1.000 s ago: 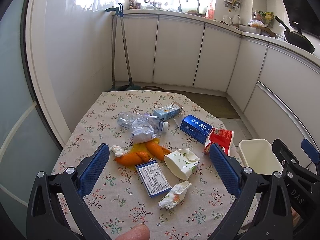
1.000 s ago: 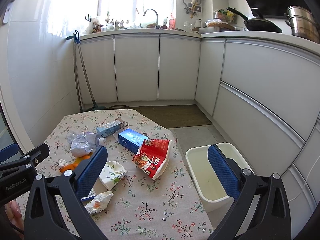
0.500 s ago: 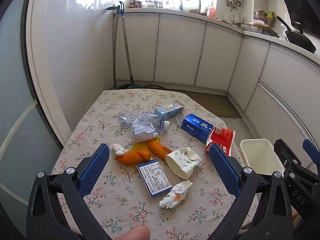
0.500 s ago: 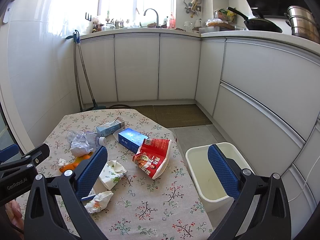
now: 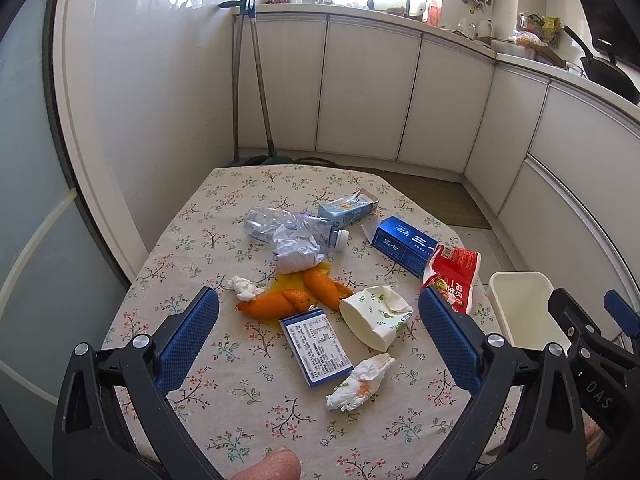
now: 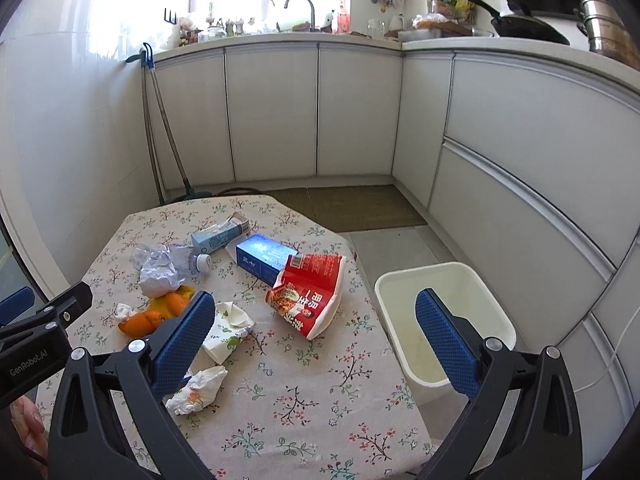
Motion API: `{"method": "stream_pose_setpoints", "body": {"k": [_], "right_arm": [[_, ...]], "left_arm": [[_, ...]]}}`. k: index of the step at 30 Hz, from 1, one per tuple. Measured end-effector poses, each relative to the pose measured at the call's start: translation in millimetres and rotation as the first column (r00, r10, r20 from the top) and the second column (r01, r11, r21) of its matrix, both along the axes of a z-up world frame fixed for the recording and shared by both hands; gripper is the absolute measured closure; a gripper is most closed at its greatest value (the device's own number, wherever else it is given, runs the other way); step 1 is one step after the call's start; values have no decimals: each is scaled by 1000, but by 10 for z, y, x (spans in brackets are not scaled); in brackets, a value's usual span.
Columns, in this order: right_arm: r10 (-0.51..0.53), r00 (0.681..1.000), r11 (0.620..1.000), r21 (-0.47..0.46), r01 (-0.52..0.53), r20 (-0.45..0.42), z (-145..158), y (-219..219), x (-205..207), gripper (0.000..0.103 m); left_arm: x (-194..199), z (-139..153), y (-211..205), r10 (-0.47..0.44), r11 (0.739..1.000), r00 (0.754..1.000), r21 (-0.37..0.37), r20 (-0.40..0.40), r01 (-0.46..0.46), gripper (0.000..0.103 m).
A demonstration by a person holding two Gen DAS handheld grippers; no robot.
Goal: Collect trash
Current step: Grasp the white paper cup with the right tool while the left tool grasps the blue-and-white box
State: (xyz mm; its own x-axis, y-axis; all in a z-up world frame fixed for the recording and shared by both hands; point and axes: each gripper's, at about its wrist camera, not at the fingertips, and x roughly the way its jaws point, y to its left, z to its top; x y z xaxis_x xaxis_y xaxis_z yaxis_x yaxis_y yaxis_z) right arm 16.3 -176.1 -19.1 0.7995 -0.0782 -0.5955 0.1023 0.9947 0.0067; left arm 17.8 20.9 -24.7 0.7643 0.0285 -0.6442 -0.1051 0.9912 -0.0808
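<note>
1. The left gripper (image 5: 319, 330) hangs above the near part of the table (image 5: 256, 412), its blue fingers spread wide with nothing between them.
2. Ahead of it, between the fingers, lie a blue-edged box (image 5: 316, 346) with its printed label up, a tipped paper cup (image 5: 374, 318) just right of that box, and orange peel (image 5: 276, 306) touching the box's far end.
3. A crumpled tissue (image 5: 358, 382) lies nearest the left gripper, just beyond the box's near corner.
4. Farther ahead sit crumpled paper (image 5: 296, 246) over a flattened plastic bottle (image 5: 264, 226), a light blue carton (image 5: 348, 210) and a dark blue box (image 5: 404, 244).
5. The right gripper (image 6: 308, 338) is also spread wide and empty, above the table's right edge.
6. A red snack bag (image 6: 314, 294) lies just ahead of it, between the fingers.
7. The white bin (image 6: 444, 320) stands on the floor beside the table, behind the right finger.
</note>
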Motion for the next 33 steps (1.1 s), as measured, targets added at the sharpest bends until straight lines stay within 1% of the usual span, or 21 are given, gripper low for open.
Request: {"method": "stream_pose_setpoints", "body": {"k": [3, 6, 8, 10, 12, 13, 15, 16, 17, 18, 19, 20, 21, 22, 23, 24, 26, 27, 28, 30, 33], "right_arm": [[2, 995, 1000, 26, 1, -98, -126, -19, 110, 5], [4, 979, 997, 77, 12, -203, -218, -100, 204, 5], [4, 968, 990, 138, 32, -250, -209, -185, 253, 5], [9, 959, 976, 211, 53, -283, -147, -284, 326, 5], [24, 955, 959, 277, 62, -296, -59, -358, 428, 5], [41, 953, 948, 314, 58, -301, -24, -393, 480, 5], [87, 943, 919, 391, 48, -321, -32, -441, 585, 5], [105, 939, 900, 432, 50, -328, -87, -472, 615, 5], [119, 933, 879, 472, 59, -339, -169, -510, 633, 5], [133, 922, 859, 507, 76, -363, -305, -550, 649, 5], [150, 906, 842, 532, 93, -396, -446, -581, 676, 5], [173, 884, 822, 558, 114, -435, -585, -608, 704, 5], [205, 856, 789, 598, 143, -474, -729, -640, 737, 5], [234, 837, 750, 640, 169, -495, -831, -671, 763, 5], [246, 832, 727, 663, 181, -497, -879, -694, 779, 5], [244, 833, 719, 669, 188, -497, -898, -707, 800, 5], [224, 841, 753, 636, 172, -492, -867, -686, 844, 5], [211, 846, 781, 605, 155, -489, -839, -641, 870, 5], [207, 847, 796, 587, 145, -490, -838, -618, 896, 5], [211, 841, 810, 571, 135, -498, -874, -575, 943, 5], [217, 826, 811, 566, 144, -521, -982, -533, 1011, 5]], "left_arm": [[78, -45, 116, 35, 999, 998, -27, -47, -37, 7], [215, -124, 290, 83, 994, 989, -62, -126, -91, 7], [327, -200, 450, 100, 982, 974, -140, -201, -130, 7], [431, -262, 581, 91, 962, 961, -227, -263, -153, 7], [518, -264, 650, 67, 950, 959, -276, -276, -146, 7], [551, -250, 641, 59, 953, 962, -272, -266, -133, 7], [672, -260, 601, 4, 957, 966, -278, -259, -78, 7], [742, -316, 583, -31, 950, 962, -307, -271, -56, 7], [841, -447, 580, -72, 935, 948, -352, -310, -44, 7], [923, -619, 578, -86, 925, 920, -373, -381, -68, 7], [970, -842, 601, -70, 917, 880, -378, -469, -129, 7], [979, -1039, 637, -45, 906, 848, -380, -529, -188, 7], [990, -1197, 663, -30, 894, 820, -382, -572, -234, 7], [1009, -1367, 668, -19, 880, 787, -384, -617, -280, 7], [1037, -1466, 652, -17, 872, 772, -386, -636, -300, 7], [1074, -1517, 620, -13, 876, 769, -378, -640, -300, 7], [1147, -1544, 528, 16, 902, 772, -324, -636, -286, 7], [1172, -1543, 487, 29, 909, 774, -305, -632, -283, 7], [1204, -1558, 451, 35, 911, 774, -298, -632, -284, 7], [1256, -1627, 400, 49, 914, 765, -279, -643, -294, 7], [1346, -1745, 413, 87, 922, 744, -229, -662, -312, 7]]}}
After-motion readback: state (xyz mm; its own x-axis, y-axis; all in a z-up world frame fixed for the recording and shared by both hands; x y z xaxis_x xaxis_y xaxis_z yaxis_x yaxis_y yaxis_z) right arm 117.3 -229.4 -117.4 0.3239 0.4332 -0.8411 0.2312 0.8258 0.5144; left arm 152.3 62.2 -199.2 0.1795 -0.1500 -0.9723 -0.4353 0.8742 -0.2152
